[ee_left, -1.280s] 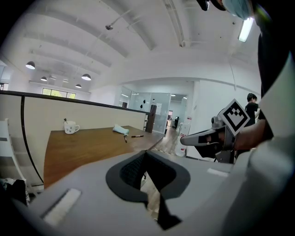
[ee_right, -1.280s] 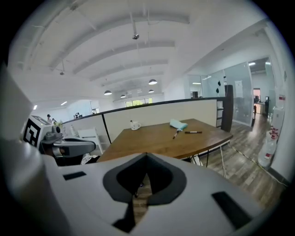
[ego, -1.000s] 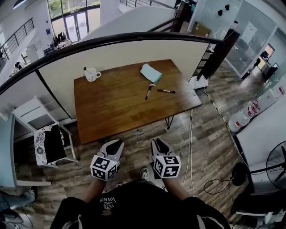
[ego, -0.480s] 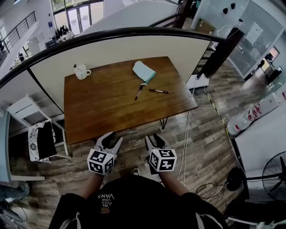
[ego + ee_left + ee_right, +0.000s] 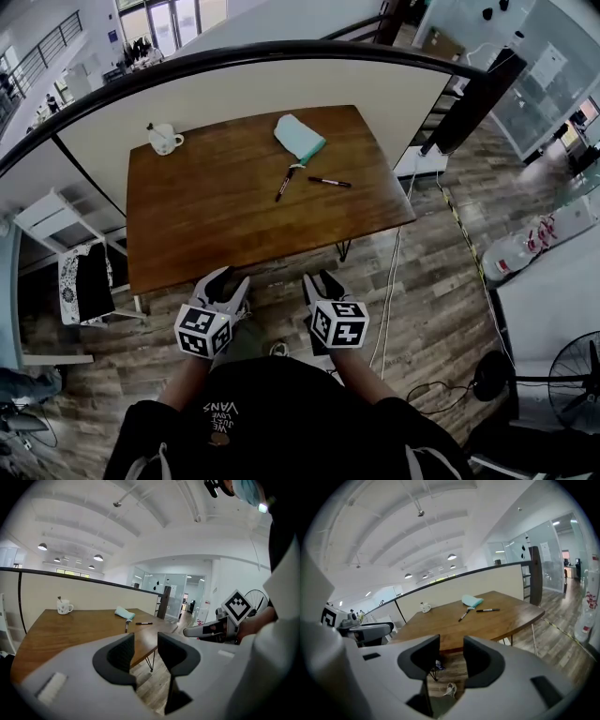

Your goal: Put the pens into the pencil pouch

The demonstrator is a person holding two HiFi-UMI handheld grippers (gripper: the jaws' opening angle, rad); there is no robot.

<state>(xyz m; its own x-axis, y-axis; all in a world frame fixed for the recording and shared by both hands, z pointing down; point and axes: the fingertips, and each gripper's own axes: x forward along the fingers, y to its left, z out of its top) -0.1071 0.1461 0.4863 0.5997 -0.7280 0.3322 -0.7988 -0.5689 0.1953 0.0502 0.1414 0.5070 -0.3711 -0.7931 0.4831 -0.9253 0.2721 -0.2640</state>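
A teal pencil pouch (image 5: 300,137) lies at the far right of the wooden table (image 5: 206,225). Just in front of it lie two black pens, one slanted (image 5: 286,183) and one level (image 5: 329,182). Both grippers hang short of the table's near edge, above the floor. My left gripper (image 5: 228,283) is open and empty, as is my right gripper (image 5: 321,281). In the left gripper view the open jaws (image 5: 146,646) frame the table edge, with the pouch (image 5: 124,613) far ahead. In the right gripper view the open gripper (image 5: 451,653) points at the table, the pens (image 5: 464,615) well beyond it.
A white mug (image 5: 163,138) stands at the table's far left corner. A cream partition (image 5: 281,84) backs the table. A white chair (image 5: 66,272) stands left of it, and a cable (image 5: 389,291) runs along the floor to the right.
Both grippers' jaws have gone from nearly shut to open. Both hands and the head have moved toward the table, whose near edge now lies close to the fingertips.
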